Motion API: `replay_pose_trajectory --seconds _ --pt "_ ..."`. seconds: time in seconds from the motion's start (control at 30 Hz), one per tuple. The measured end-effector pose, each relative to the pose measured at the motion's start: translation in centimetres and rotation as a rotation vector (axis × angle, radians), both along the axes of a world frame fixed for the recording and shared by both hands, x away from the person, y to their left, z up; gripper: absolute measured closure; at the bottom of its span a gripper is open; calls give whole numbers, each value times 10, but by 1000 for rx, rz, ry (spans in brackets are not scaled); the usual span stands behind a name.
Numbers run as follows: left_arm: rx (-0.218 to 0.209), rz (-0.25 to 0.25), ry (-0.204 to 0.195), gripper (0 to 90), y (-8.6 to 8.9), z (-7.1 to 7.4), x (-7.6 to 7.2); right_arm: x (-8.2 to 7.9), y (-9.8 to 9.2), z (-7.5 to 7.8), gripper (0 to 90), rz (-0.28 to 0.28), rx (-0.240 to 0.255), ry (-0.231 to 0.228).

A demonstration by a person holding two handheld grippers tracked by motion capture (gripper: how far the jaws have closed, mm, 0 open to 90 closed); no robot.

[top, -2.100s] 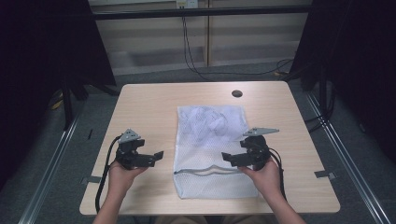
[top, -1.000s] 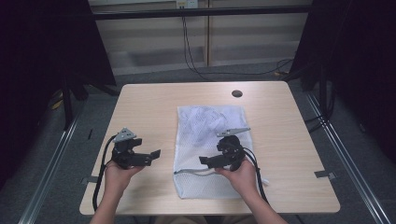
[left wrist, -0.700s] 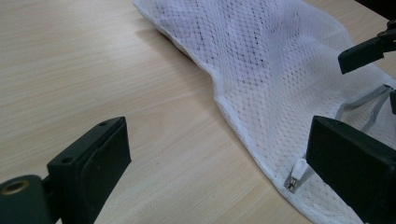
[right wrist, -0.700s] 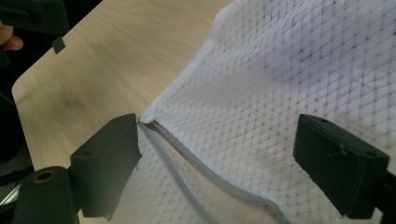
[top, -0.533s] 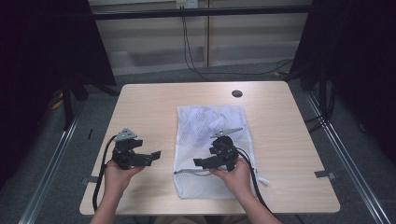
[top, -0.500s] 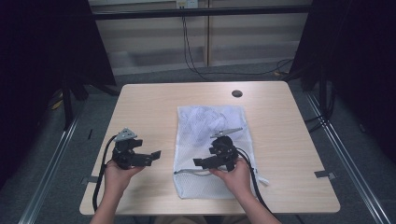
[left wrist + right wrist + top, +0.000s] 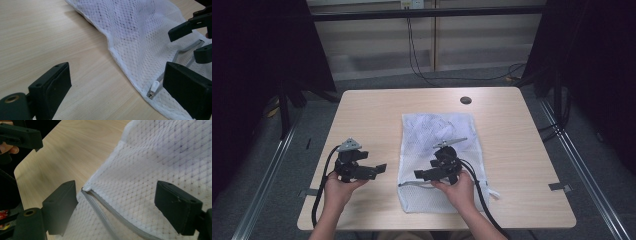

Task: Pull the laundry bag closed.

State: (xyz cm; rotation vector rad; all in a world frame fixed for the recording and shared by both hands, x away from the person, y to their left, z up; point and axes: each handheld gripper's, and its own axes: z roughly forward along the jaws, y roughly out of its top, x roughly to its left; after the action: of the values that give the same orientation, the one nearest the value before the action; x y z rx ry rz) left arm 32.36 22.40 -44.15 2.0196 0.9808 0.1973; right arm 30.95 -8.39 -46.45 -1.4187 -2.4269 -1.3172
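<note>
A white mesh laundry bag (image 7: 439, 130) lies flat on the wooden table (image 7: 372, 115), its grey zipper (image 7: 412, 184) running across the near end. My right gripper (image 7: 418, 174) hovers over that end, pointing left. Its jaws stand open and have just been closing a little, with the zipper (image 7: 110, 212) and its white end (image 7: 86, 188) under the gap between them (image 7: 117, 202). My left gripper (image 7: 382, 169) is open on bare wood left of the bag, pointing right. The white zipper pull (image 7: 153, 88) lies just inside its right jaw, at the bag's edge (image 7: 140, 32).
A dark round grommet (image 7: 466, 100) sits in the table near its far edge. Cables trail from both grippers over the near edge. The table's near left corner (image 7: 25, 172) is close to the zipper end. Dark frames stand on both sides.
My right gripper has moved left across the bag's near end, toward the zipper's left end. The left gripper has stayed where it was.
</note>
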Motion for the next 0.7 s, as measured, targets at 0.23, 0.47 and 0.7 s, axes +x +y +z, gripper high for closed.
replay_pose_trajectory --seconds 0.23,0.47,0.7 --pt "2 -12 7 97 0 0 0 1 7 -3 210 13 19 9" --pt "-5 -13 12 97 0 0 0 2 13 -4 225 23 14 15" --pt "-4 -15 14 86 1 0 0 1 21 -7 265 44 13 25"
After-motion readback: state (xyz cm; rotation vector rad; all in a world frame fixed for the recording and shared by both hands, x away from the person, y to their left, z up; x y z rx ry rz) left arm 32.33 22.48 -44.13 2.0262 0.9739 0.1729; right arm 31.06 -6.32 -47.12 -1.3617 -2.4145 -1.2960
